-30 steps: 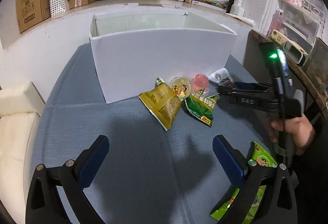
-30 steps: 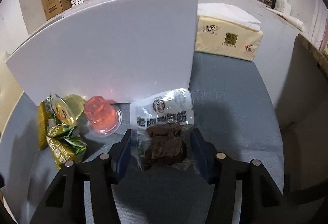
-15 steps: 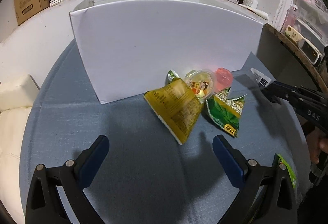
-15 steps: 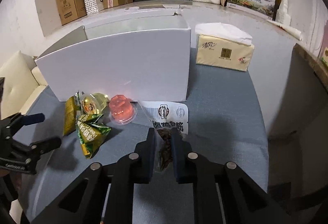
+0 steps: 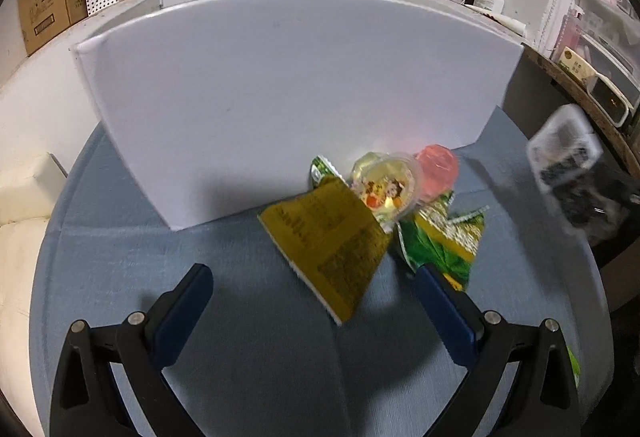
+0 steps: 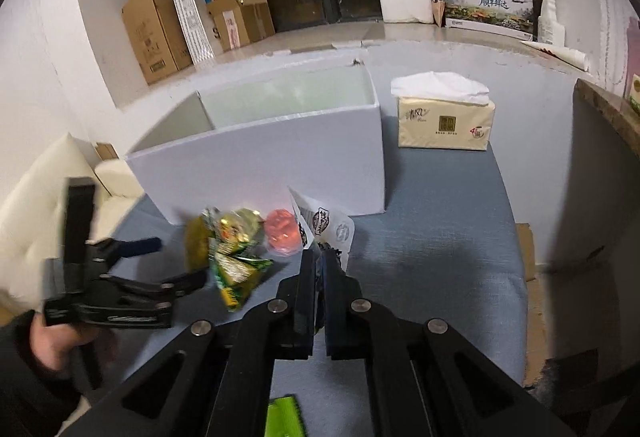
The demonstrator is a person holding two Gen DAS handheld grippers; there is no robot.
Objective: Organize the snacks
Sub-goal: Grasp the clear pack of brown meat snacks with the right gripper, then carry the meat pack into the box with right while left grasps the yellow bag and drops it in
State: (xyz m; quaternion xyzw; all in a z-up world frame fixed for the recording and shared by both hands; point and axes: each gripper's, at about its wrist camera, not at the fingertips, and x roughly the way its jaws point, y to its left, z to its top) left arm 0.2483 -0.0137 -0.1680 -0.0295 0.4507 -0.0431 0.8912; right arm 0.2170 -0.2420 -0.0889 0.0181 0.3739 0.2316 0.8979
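- My left wrist view is sitting low, close to the white box (image 5: 288,101).
- My right one is looking down from higher; both are sharing the snack pile (image 6: 236,257).

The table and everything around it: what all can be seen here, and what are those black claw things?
Box: one, white, open-topped, at the back of the blue table.
Snack bags: a yellow one and a green one, lying in front of the box.
Jelly cups: a clear yellowish one and a pink one, beside the bags.
Snack pouch: one, white, lifted off the table.
Tissue pack: one, beige, right of the box.
Cardboard boxes: brown, on the ledge behind.
Left gripper: black, open, near the yellow bag.
Right gripper: black, shut on the pouch.
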